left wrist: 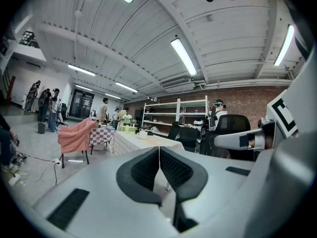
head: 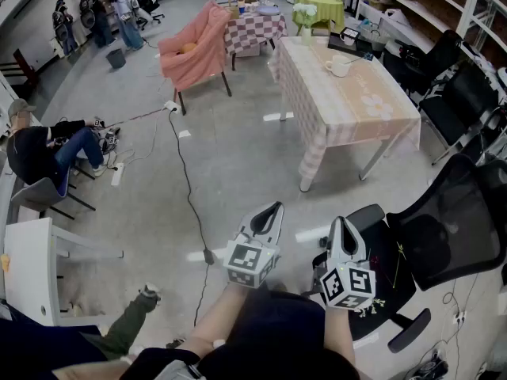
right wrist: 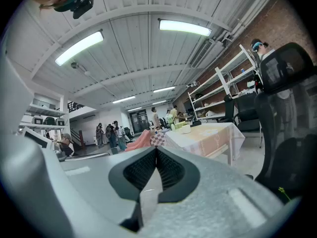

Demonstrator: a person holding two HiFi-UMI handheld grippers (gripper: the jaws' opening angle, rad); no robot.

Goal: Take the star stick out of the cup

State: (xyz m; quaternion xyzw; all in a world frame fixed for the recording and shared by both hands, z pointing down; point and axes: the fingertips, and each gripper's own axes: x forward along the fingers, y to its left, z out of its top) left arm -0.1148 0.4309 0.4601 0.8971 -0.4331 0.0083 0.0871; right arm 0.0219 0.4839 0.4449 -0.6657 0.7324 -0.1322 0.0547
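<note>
Clearly the work has not begun. In the head view the grey left gripper (head: 274, 207) and the grey right gripper (head: 339, 221), each carrying a black-and-white marker cube, hover side by side close to the person's body over the grey floor. The single white cup (head: 339, 66) sits well apart from them on the long table (head: 372, 109) under its peach checked cloth. I cannot make out the star stick from here; I take it to be in that cup, but nothing shows it. By my count there are two grippers, one cup, one long table, one chair draped in pink cloth (head: 194, 50), one small table (head: 253, 30) in a red-checked cloth, and one large black mesh office chair (head: 447, 228) just beside the right gripper. The left gripper view looks level across the room. Its two black ribbed pads (left wrist: 143, 170) are pressed together with nothing between them, and the table and cup are small in the distance. The right gripper view shows the same: pads (right wrist: 141, 170) closed on each other and empty, the table ahead, the black chair close at the right. I judge the step in hand to be the approach. Next the person would need to walk to the table, open one pair of jaws and bring them around the stick above the cup's rim.
</note>
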